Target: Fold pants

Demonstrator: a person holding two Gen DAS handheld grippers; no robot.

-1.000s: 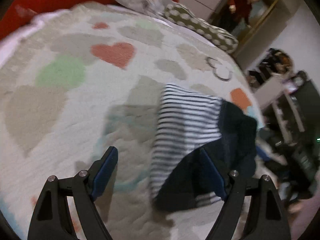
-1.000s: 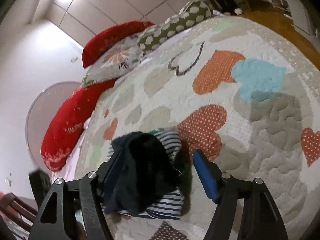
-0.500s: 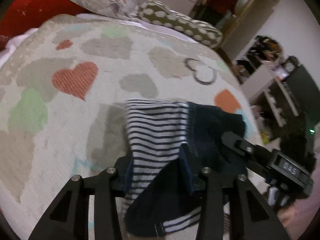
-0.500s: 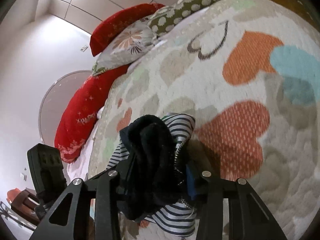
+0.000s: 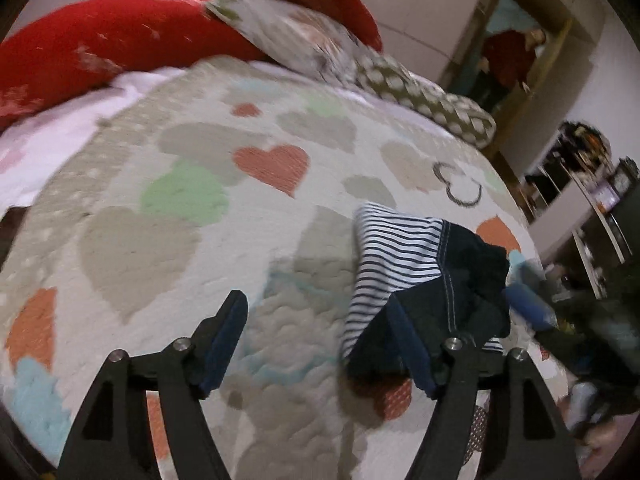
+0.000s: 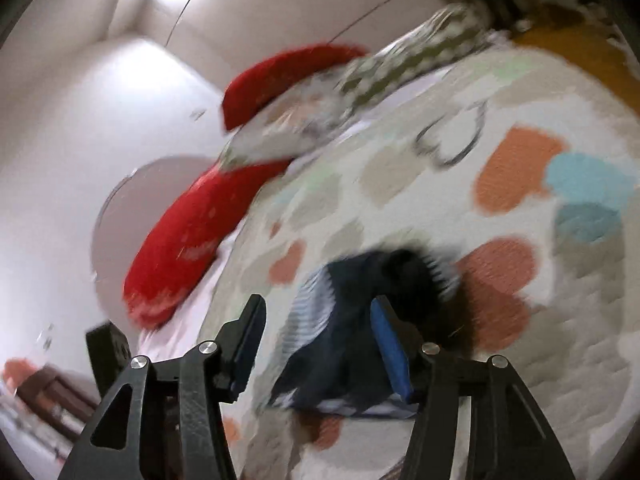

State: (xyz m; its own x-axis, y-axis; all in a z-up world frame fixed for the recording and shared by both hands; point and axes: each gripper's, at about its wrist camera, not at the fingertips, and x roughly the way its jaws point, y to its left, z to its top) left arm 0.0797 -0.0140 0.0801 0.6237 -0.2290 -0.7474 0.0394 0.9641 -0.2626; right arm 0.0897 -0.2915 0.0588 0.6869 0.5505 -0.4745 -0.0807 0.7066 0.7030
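On the heart-patterned quilt [image 5: 168, 248], folded pants [image 5: 420, 272] lie right of the left gripper [image 5: 320, 340], long axis running away from it; its jaws, just reopened, hold nothing. Right view, blurred: right gripper [image 6: 320, 344], likewise just reopened, releases the pants [image 6: 352, 320].

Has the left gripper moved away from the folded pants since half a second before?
Yes. The left gripper has pulled back and left of the pants on the heart quilt; its jaws have just opened, empty.
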